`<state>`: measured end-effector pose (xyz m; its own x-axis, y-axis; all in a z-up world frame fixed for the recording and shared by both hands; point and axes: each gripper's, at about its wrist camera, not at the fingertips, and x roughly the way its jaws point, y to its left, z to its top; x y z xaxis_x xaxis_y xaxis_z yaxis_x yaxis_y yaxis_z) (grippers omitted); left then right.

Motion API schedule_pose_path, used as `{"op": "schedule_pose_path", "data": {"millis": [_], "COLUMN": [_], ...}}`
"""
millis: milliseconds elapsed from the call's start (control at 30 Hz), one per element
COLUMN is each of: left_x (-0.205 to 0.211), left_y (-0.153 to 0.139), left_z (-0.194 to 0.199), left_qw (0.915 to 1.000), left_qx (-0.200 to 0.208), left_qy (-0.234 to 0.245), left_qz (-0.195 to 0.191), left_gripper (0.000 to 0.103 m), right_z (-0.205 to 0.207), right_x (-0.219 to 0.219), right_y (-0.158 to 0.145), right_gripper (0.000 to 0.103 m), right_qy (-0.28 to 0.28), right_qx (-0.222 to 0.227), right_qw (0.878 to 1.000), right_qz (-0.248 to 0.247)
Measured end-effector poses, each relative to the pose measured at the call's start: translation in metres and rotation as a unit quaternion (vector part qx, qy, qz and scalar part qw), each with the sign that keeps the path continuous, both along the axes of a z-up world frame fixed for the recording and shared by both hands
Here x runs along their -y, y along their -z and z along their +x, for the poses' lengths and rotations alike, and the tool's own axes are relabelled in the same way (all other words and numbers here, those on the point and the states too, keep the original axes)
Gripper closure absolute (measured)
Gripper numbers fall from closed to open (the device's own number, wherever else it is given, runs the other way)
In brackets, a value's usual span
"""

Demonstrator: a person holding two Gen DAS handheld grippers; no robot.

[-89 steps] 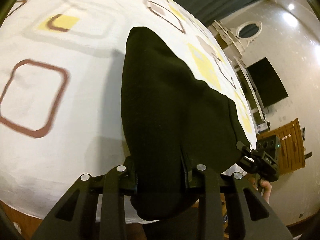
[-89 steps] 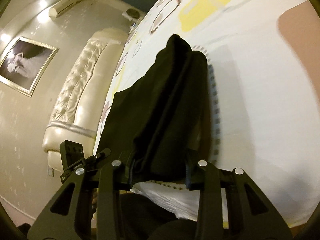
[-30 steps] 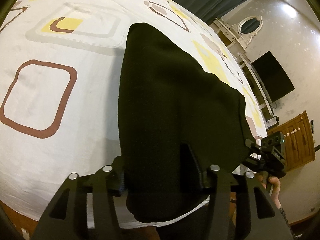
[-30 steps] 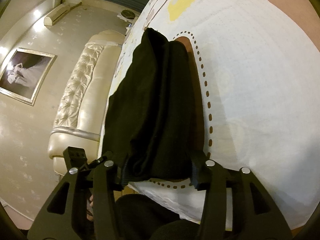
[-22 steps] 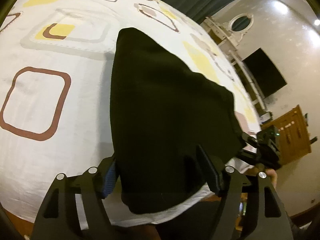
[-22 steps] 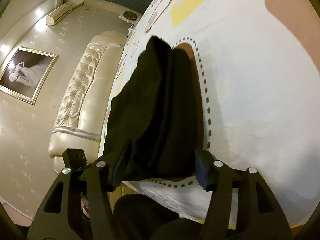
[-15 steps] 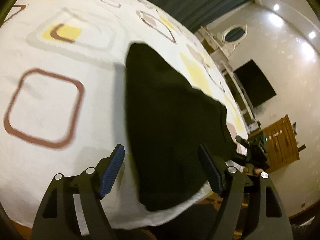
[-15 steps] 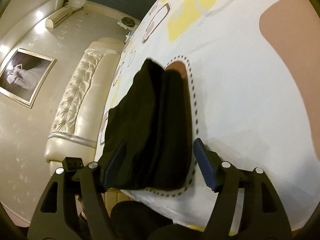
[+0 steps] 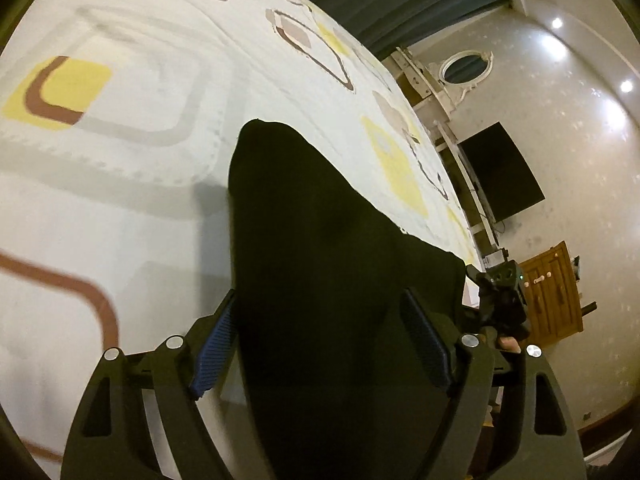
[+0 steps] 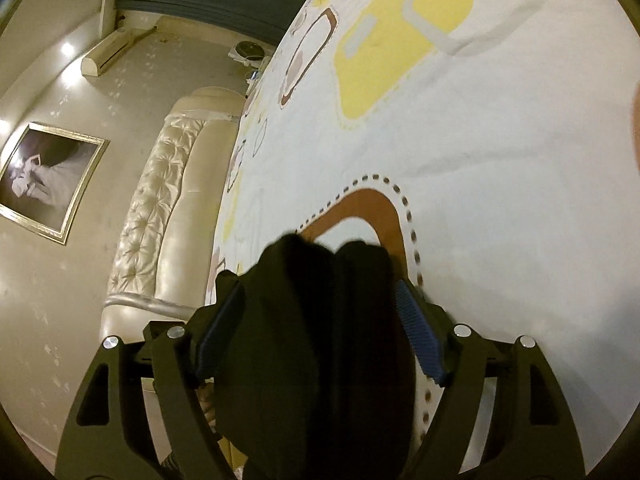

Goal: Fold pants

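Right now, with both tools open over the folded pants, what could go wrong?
1. The black pants hang over the near edge of the bed; the overhang might drag the fold off.
2. The left tool and right tool, jaws just opened, straddle the cloth; pulling back could snag it.
3. The stacked layers look bunched and may slump.

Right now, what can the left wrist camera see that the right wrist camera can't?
Only the left wrist view shows the TV, the round window, the wooden cabinet and the right gripper beside the pants' far edge.

Only the right wrist view shows the headboard, the framed picture and the air conditioner.

Both show the black pants lying on the patterned sheet between that camera's own open, blue-padded fingers; both sets of jaws have just been opening.
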<state>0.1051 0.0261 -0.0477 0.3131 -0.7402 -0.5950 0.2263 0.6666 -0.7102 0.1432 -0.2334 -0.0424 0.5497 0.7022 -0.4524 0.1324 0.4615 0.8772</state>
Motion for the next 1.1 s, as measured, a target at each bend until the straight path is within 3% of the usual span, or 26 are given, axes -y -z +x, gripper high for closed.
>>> {"op": "schedule_pose_path", "data": {"millis": [67, 100, 133, 167, 200, 300, 767, 1100], "left_x": [0.001, 0.0, -0.001, -0.001, -0.003, -0.003, 0.009, 0.001], "left_y": [0.007, 0.012, 0.017, 0.02, 0.022, 0.02, -0.001, -0.02], "left_z": [0.005, 0.007, 0.007, 0.007, 0.005, 0.001, 0.002, 0.027], "left_qw": [0.9999, 0.9997, 0.9996, 0.9994, 0.9993, 0.9996, 0.9974, 0.9963], "left_qx": [-0.014, -0.023, -0.028, -0.035, -0.036, -0.023, 0.013, 0.036], "left_qy": [0.002, 0.002, 0.002, 0.007, 0.005, 0.007, 0.009, -0.021], "left_qz": [-0.002, -0.001, 0.003, 0.001, 0.001, 0.015, 0.07, 0.075], "left_gripper": [0.024, 0.033, 0.044, 0.054, 0.058, 0.065, 0.075, 0.076], "right_z": [0.003, 0.004, 0.005, 0.006, 0.006, 0.005, -0.002, 0.021], "right_x": [-0.004, -0.006, -0.01, -0.012, -0.013, -0.012, -0.021, -0.027], "right_y": [0.001, 0.002, 0.002, 0.004, 0.008, 0.01, -0.013, -0.021], "right_gripper": [0.026, 0.029, 0.034, 0.051, 0.06, 0.07, 0.079, 0.079], "right_qy": [-0.009, -0.016, -0.023, -0.029, -0.034, -0.034, -0.018, -0.014], "right_qx": [0.003, 0.003, 0.001, -0.005, -0.011, -0.009, 0.03, 0.057], "right_qw": [1.0, 1.0, 0.999, 0.999, 0.998, 0.999, 0.997, 0.997], "right_qz": [-0.005, -0.013, -0.026, -0.042, -0.049, -0.038, -0.064, -0.051]}}
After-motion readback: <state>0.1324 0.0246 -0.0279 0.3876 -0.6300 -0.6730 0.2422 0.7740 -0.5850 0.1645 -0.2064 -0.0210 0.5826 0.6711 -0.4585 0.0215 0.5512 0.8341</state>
